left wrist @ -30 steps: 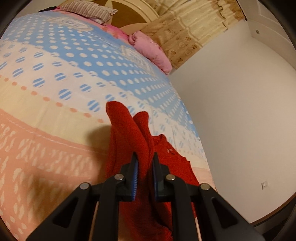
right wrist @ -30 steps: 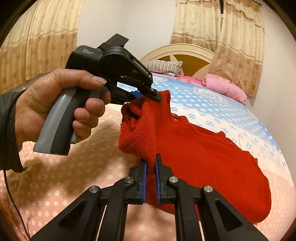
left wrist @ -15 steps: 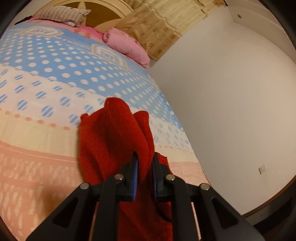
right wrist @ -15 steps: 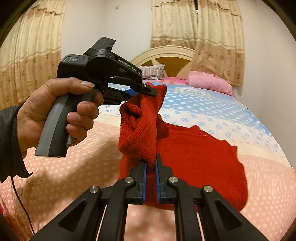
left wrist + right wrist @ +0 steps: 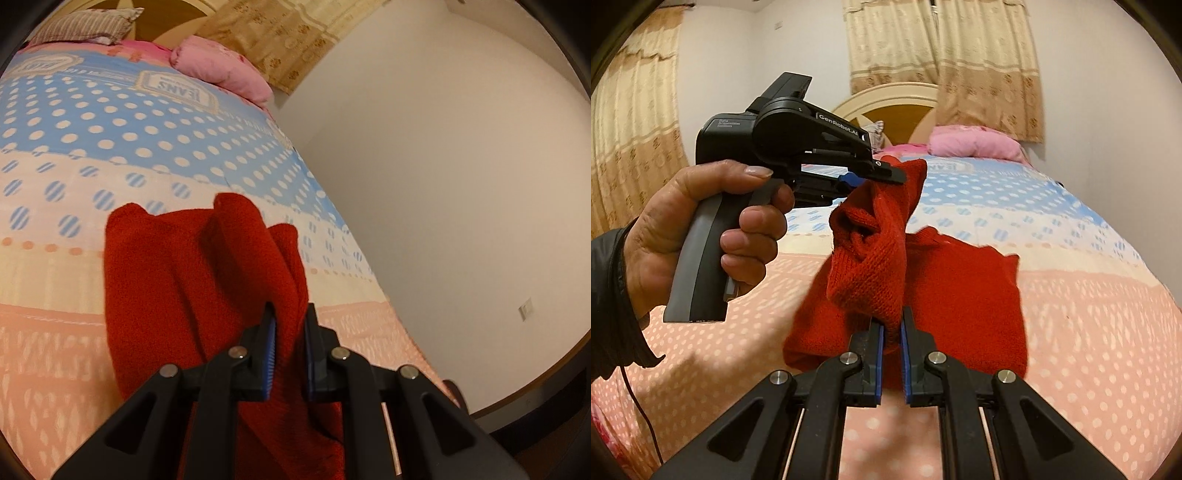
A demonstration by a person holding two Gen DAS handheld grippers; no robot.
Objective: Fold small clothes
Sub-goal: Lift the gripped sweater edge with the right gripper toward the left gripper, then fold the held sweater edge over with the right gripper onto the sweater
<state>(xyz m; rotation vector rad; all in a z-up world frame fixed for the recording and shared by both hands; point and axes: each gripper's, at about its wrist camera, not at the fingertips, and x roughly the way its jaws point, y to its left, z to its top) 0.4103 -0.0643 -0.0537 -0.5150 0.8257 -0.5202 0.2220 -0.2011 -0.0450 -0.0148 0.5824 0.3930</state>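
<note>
A small red knitted sweater (image 5: 964, 291) lies partly on the bed, with one edge lifted into the air. My left gripper (image 5: 290, 325) is shut on a bunched fold of the red sweater (image 5: 166, 280), which drapes away over the bedspread. My right gripper (image 5: 892, 326) is shut on another part of the same lifted edge. In the right wrist view the left gripper (image 5: 886, 175) shows from the side, held in a person's hand (image 5: 701, 229), its tips pinching the sweater's upper corner.
The bed (image 5: 110, 140) carries a spread with blue dotted, cream and peach bands. A pink pillow (image 5: 221, 70) and a striped pillow (image 5: 85, 24) lie by the headboard (image 5: 886, 110). A white wall (image 5: 443, 184) runs close along the bed's right side. Curtains (image 5: 945, 44) hang behind.
Both grippers have carried the lifted edge across the bed, folding the sweater over itself. More red cloth now shows to the left in the left wrist view, and the spread-out part looks shorter.
</note>
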